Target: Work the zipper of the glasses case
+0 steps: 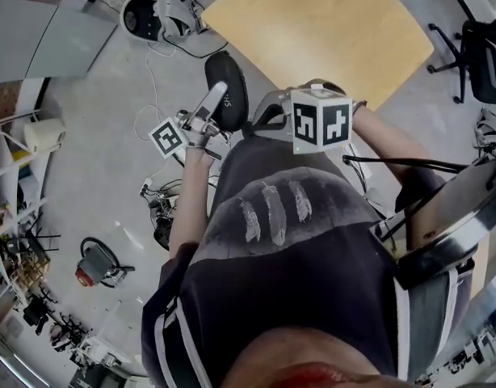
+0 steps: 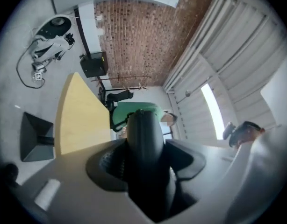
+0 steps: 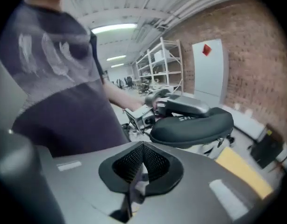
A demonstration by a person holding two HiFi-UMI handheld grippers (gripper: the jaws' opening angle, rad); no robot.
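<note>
Case [image 1: 226, 90], black and oblong, is up in the air in front of the person's torso, over the floor [image 1: 111, 95] and just beside the near edge of the yellow surface [image 1: 321, 31], not resting on either. The left tongs [image 2: 144, 155] are clenched on it: in the left gripper view the case runs end-on away from the camera, filling the space between the two dark pads [image 2: 105, 164], which press on its sides. In the head view the case sticks out past the left tongs, tilted up and away from the person, with one grey jaw lying along its side. The marker cube [image 1: 169, 137] of the left tongs sits below it, close to the person's left forearm [image 1: 187, 208].

The right tongs [image 3: 142, 160] are clenched on nothing; their meshed pads meet in a closed seam and no part of the case is between them. They are near the case but apart from it. In the right gripper view the case lies crosswise beyond and above the jaws, its curved long edge turned to the camera, with the left tongs gripping it from the far side. A small metal pull [image 3: 220, 141] hangs at the case's right end; the zipper's line cannot be made out. In the head view the right cube [image 1: 321, 118] is to the right of the case, above the person's dark shirt [image 1: 296, 249].
</note>
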